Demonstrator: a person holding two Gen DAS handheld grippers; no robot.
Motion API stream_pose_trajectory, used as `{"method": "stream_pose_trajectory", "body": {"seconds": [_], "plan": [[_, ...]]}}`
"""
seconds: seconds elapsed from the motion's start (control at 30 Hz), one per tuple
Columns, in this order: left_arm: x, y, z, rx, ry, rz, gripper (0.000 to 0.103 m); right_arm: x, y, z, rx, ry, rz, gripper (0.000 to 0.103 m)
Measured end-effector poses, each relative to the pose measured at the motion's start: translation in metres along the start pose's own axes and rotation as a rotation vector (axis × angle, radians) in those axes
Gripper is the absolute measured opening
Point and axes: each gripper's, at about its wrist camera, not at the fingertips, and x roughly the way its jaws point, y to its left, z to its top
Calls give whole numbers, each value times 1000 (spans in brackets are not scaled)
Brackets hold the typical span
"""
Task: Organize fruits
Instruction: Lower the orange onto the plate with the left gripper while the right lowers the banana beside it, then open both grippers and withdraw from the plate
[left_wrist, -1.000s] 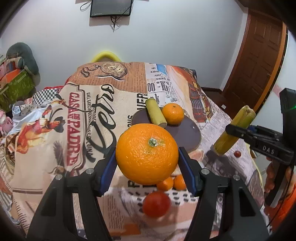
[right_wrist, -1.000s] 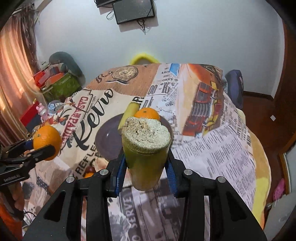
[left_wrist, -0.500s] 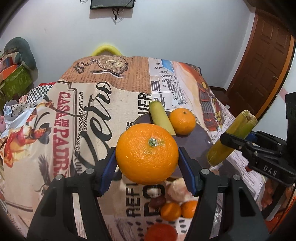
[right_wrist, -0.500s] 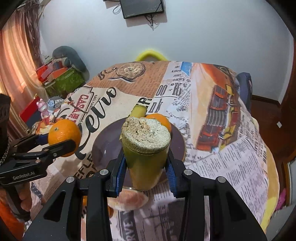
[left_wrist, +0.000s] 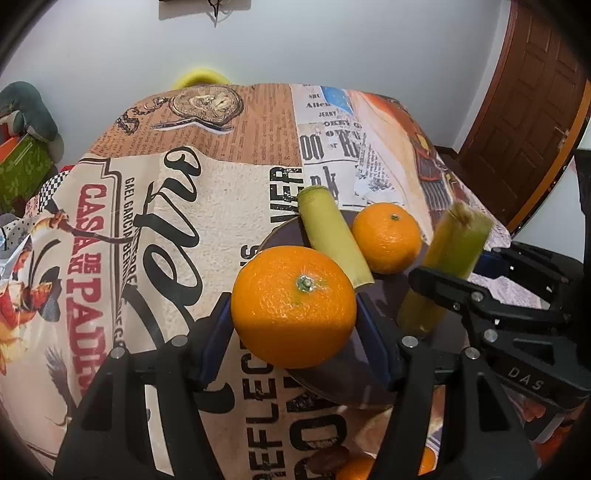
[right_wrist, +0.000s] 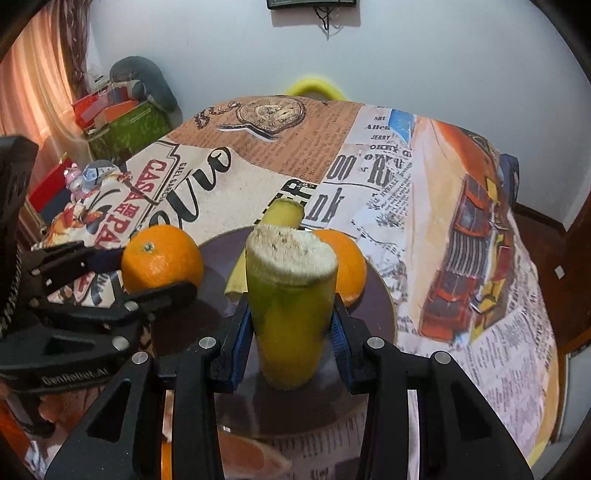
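My left gripper (left_wrist: 293, 317) is shut on a large orange (left_wrist: 293, 306) and holds it over the near left rim of a dark round plate (left_wrist: 384, 288). My right gripper (right_wrist: 291, 317) is shut on a green-yellow sugarcane piece (right_wrist: 290, 314), upright above the plate (right_wrist: 380, 295). On the plate lie a second orange (left_wrist: 386, 238) and a pale cane piece (left_wrist: 332, 236). The right gripper with its cane (left_wrist: 454, 258) shows at the right of the left wrist view. The left gripper with its orange (right_wrist: 162, 256) shows at the left of the right wrist view.
The table has a printed newspaper-style cloth (left_wrist: 184, 221). Small oranges (left_wrist: 354, 469) and a dark fruit (left_wrist: 328, 459) lie near the front edge, and a grapefruit slice (right_wrist: 251, 458) lies in front of the plate. A brown door (left_wrist: 517, 110) is at the right, clutter (right_wrist: 122, 122) at the left.
Both grippers have moved forward toward the plate, each keeping its fruit. The plate now lies right beneath them, and the loose small fruits have slid toward the bottom of the views.
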Motion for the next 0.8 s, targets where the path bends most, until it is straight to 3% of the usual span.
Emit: {"method": "stream_pose_trajectory", "body": {"seconds": [0.37,0.8], "plan": [[9,4,2,-6,20,-48,65,16,-9,-1,31,14,30,38],[-40,6,-2,-19,-48,-24,65,-13,-1,-7,6,1,-15,42]]}}
